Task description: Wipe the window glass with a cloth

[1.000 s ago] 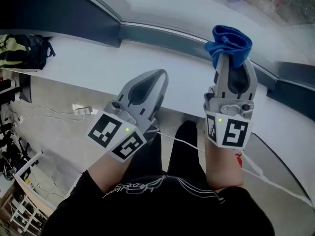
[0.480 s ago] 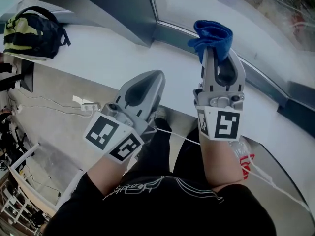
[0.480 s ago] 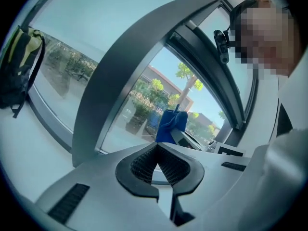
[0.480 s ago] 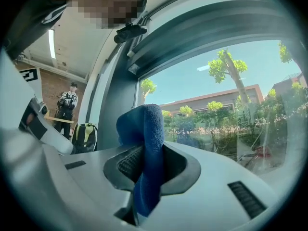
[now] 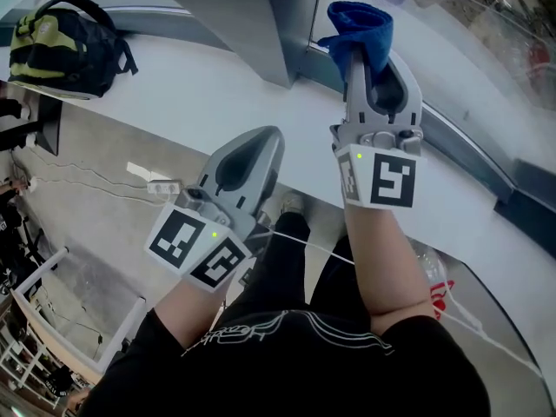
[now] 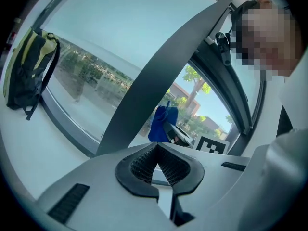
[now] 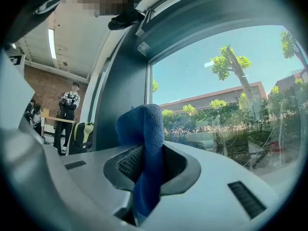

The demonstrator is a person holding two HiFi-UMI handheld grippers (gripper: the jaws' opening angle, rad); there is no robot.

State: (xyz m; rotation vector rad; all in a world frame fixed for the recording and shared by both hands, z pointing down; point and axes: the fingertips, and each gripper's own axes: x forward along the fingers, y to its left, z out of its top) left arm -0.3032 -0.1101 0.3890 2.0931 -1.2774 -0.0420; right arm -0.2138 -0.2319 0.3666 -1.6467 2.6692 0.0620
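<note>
Left gripper hangs low over the white sill, its jaws drawn together at the tips with nothing between them; its own view shows the ribbed pads meeting around an empty hollow. Far to its left a black and yellow backpack stands on the sill against the pane. Between the two tools rises the dark grey window post. Right of the post, the right gripper is raised higher and points at the window, its jaws clamped narrow on a blue cloth that bunches out above the tips and trails down between them. The cloth sits at the lower left corner of the window glass, just beside the post; whether it touches the pane cannot be told.
</note>
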